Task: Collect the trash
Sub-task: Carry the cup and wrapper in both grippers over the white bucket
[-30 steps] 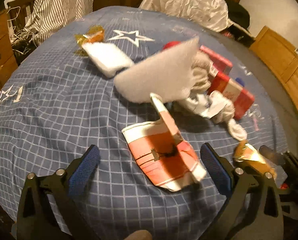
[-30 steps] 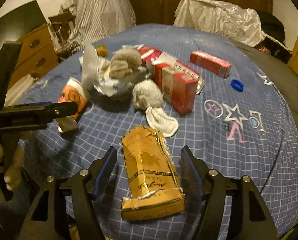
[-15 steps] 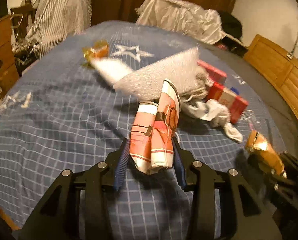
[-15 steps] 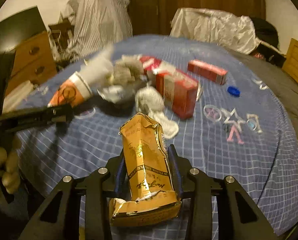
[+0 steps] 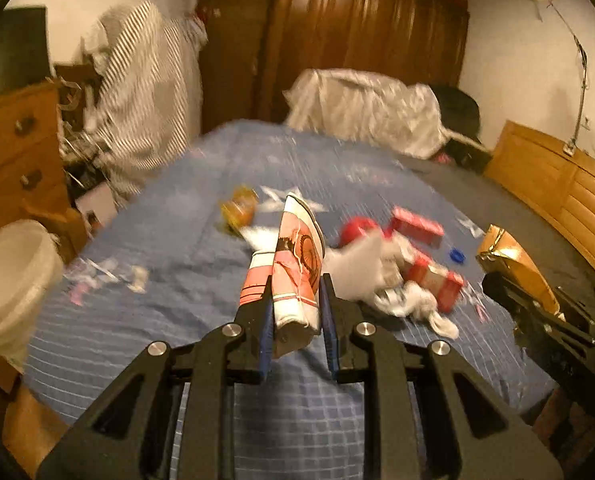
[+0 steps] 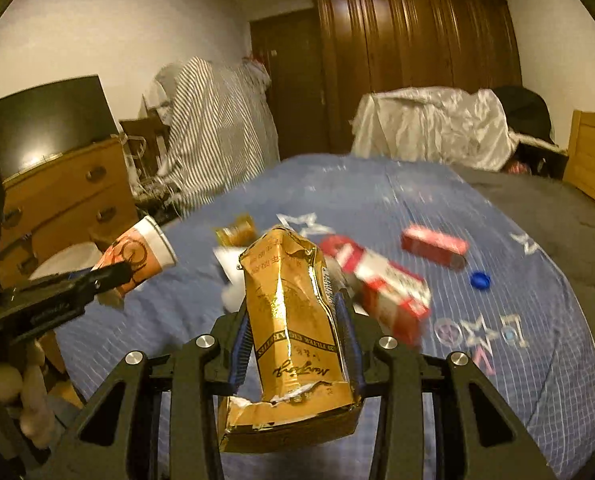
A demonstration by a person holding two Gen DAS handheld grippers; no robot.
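left gripper [image 5: 295, 312]: clamped on the flattened paper cup [image 5: 293, 264], pads squeezing its lower half; the cup is held up off the bed [image 5: 177, 240], rim end pointing away from the camera.
right gripper [image 6: 295, 320]: closed around the gold cigarette pack [image 6: 293, 320], pads pressing its two long sides about midway, torn end hanging toward the camera.
how the cup handles: my guess is super light and already crushed, so no crack risk, just floppy. Gripping across the flat faces like this looks fine; the waxy paper might slide if the squeeze loosens.
how the pack handles: thin foil-ish paper, light, crumples easily, a bit slick. The torn bottom flares out, so I'd hold the firmer middle, which is where it's held now.
writing: the pack reads "20 FILTER CIGARETTES" upside down, plus a script brand word and some Chinese characters I can't make out. The cup has an orange and pink print, no readable text.
still on the bed: red boxes [image 6: 389, 288] around the middle, another red box [image 6: 433, 244] further toward the far right side, a blue bottle cap [image 6: 480, 280] near the right edge, white tissue wads [image 5: 413, 300], a small gold wrapper [image 5: 239, 210] toward the far end.
likely drop spot: a white bucket [image 5: 9, 280] off the bed's left edge, just my guess.
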